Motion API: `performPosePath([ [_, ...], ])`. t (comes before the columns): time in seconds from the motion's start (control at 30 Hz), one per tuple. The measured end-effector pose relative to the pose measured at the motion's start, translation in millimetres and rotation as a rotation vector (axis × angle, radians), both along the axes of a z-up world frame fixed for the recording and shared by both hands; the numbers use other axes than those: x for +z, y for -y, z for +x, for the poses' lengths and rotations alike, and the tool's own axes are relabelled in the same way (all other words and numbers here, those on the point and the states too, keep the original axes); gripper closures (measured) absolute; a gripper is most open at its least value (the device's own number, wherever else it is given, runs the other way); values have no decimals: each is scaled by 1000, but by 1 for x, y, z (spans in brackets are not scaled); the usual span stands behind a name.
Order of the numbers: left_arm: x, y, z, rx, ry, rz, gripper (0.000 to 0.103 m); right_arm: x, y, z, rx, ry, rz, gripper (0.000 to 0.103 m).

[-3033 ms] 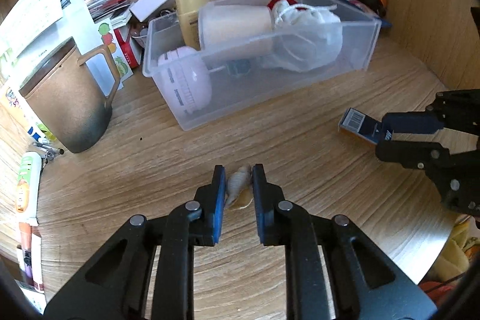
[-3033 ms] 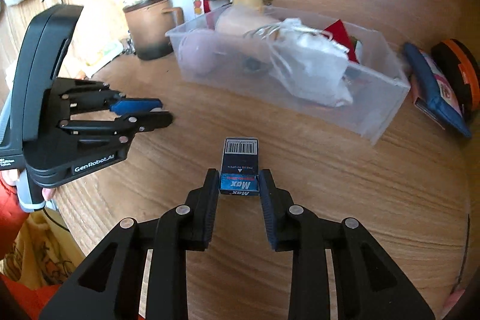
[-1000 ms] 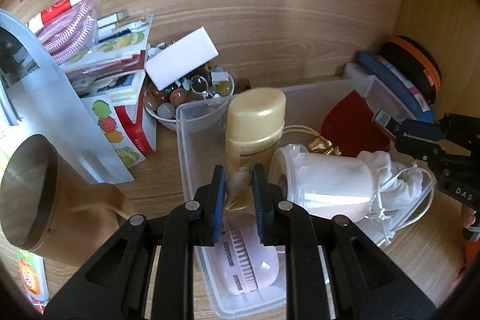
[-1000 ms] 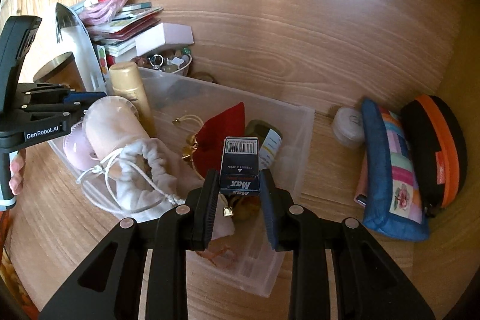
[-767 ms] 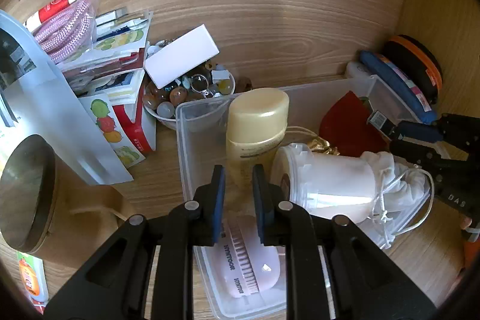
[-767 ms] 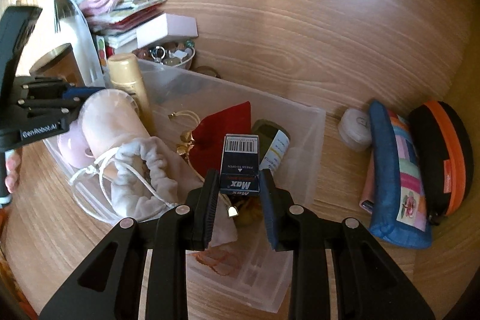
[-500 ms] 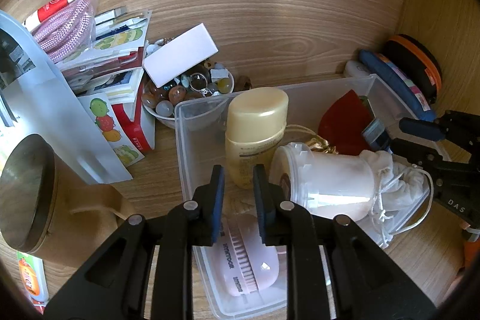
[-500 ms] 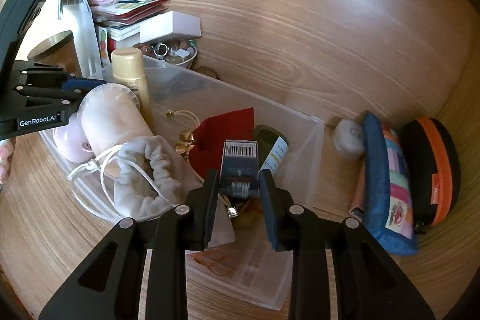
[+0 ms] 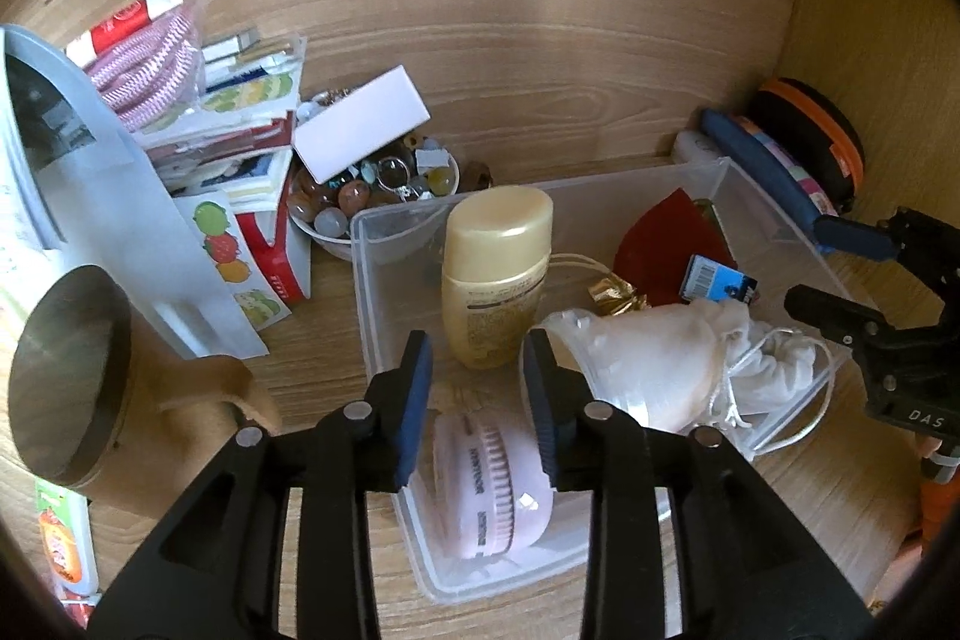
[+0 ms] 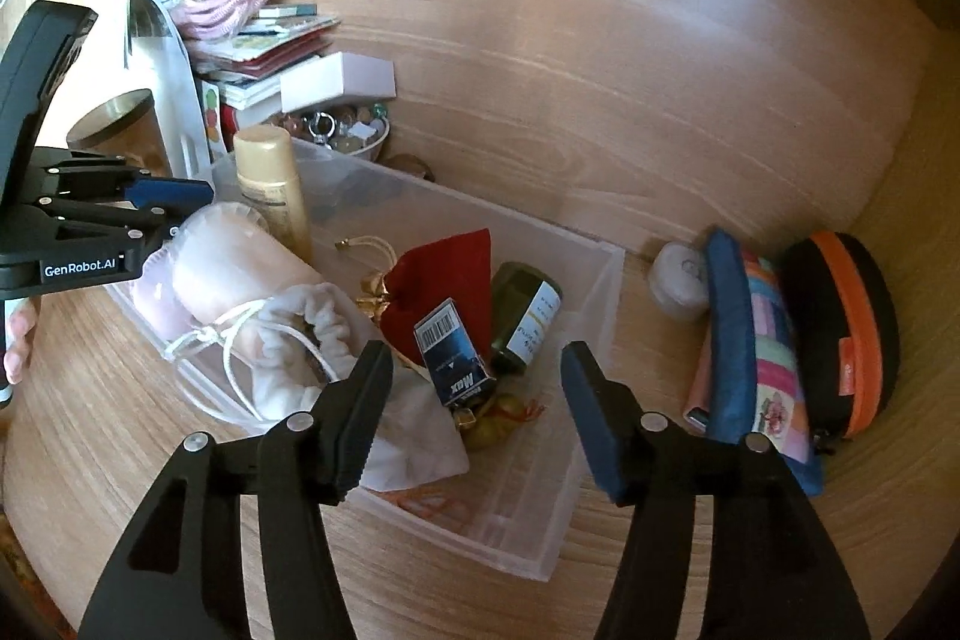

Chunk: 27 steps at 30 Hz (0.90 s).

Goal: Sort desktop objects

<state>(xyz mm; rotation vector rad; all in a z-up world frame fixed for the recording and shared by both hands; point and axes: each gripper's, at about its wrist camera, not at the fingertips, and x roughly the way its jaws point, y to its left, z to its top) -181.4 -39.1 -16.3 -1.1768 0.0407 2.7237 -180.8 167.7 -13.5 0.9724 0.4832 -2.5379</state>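
Holding both tools over the clear bin [image 9: 774, 214] on the desk [image 9: 600, 58], I read the left wrist view first. At nine o'clock stands a brown mug [image 9: 72, 376], with a pile of packets [image 9: 198, 112] at ten and a bowl of beads [image 9: 372, 196] toward eleven, just beside the bin's far corner. My left hand-held gripper [image 9: 474, 400] has its jaws parting with nothing between them; below them a pink brush [image 9: 492, 484] lies in the near end of the bin. A gold bottle [image 9: 498, 274] lies at twelve o'clock from the jaws, and a white pouch [image 9: 666, 364] lies at two, both inside the bin.

In the right wrist view, my right hand-held gripper [image 10: 477, 412] is also opening, its jaws standing wide apart. The dark staple box [image 10: 453, 352] lies tilted in the bin between them, free of both pads, leaning on a red pouch [image 10: 444, 280] at twelve and touching a green bottle [image 10: 528, 319] at one. Outside the bin at three o'clock sit a blue case [image 10: 750, 340] and, beside it, a black and orange case [image 10: 846, 328].
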Motion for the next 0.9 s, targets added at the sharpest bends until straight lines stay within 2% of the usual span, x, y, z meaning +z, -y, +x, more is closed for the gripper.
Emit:
performPosePath([
  [0.07, 4, 0, 3, 7, -15, 0, 64, 4, 0, 3, -1, -14, -1, 48],
  [0.13, 9, 2, 7, 14, -31, -2, 52, 8, 1, 7, -4, -28, 0, 46],
  [0.27, 16, 1, 16, 14, -56, 4, 45, 16, 1, 15, -14, -60, -7, 33],
  [0.37, 21, -3, 24, 6, -75, -6, 38, 21, 2, 23, -22, -78, -9, 31],
  [0.43, 23, -8, 29, 4, -97, -36, 29, 24, 2, 27, -27, -88, -8, 29],
  [0.5, 25, -12, 35, 4, -113, -54, 28, 27, 0, 31, -38, -98, -7, 24],
  [0.57, 26, -13, 41, 3, -120, -61, 26, 28, 0, 34, -44, -106, -4, 23],
  [0.7, 30, -17, 55, 26, -153, -78, 11, 33, -4, 44, -56, -121, -1, 22],
  [0.9, 37, -29, 86, 53, -257, -157, 2, 39, -14, 64, -82, -143, -39, 15],
])
